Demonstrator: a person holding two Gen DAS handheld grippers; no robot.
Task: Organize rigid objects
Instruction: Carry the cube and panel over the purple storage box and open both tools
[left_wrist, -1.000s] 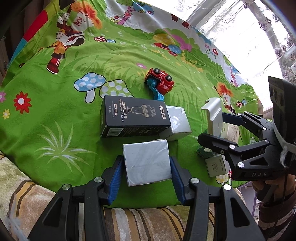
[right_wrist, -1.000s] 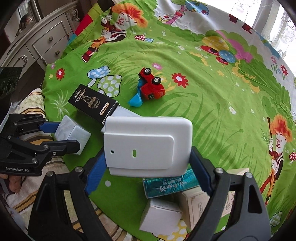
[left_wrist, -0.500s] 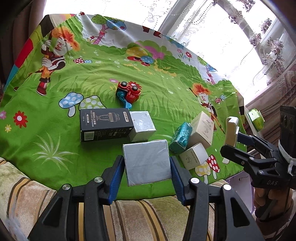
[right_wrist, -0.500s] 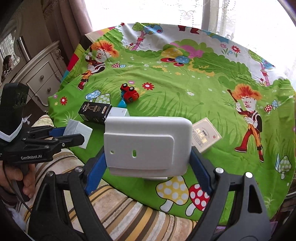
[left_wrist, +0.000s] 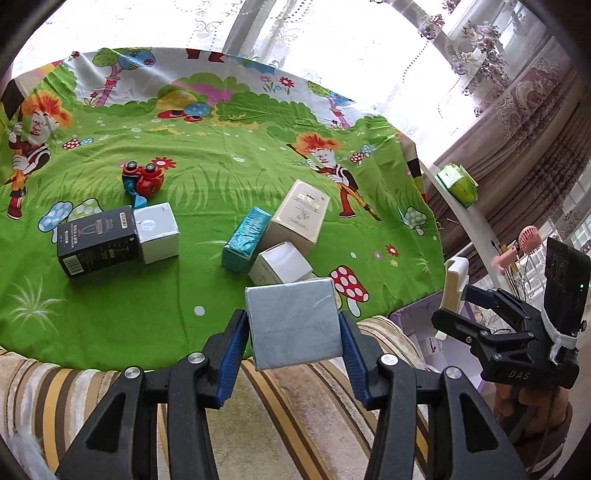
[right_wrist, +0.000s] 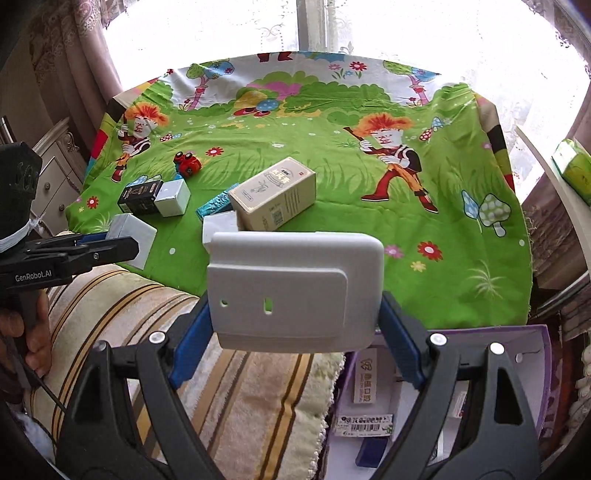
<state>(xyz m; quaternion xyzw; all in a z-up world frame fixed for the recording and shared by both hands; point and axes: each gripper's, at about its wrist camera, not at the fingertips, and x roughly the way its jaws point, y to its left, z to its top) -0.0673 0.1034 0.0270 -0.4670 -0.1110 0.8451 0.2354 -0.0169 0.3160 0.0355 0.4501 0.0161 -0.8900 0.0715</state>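
Observation:
My left gripper is shut on a silver-grey box, held over the table's near edge; it also shows in the right wrist view. My right gripper is shut on a flat white plastic case, held above a purple-rimmed bin beside the table; the case shows edge-on in the left wrist view. On the green cartoon cloth lie a black box, a white box, a teal packet, a beige carton, a small white box and a red toy car.
The bin holds several small packages. A striped sofa cushion lies below both grippers. A green pack sits on a white ledge at the right. A dresser stands at the left. A pink fan is behind the right gripper.
Both grippers have pulled back from the table with their loads still held. The right gripper has swung right, off the cloth, to above the bin.

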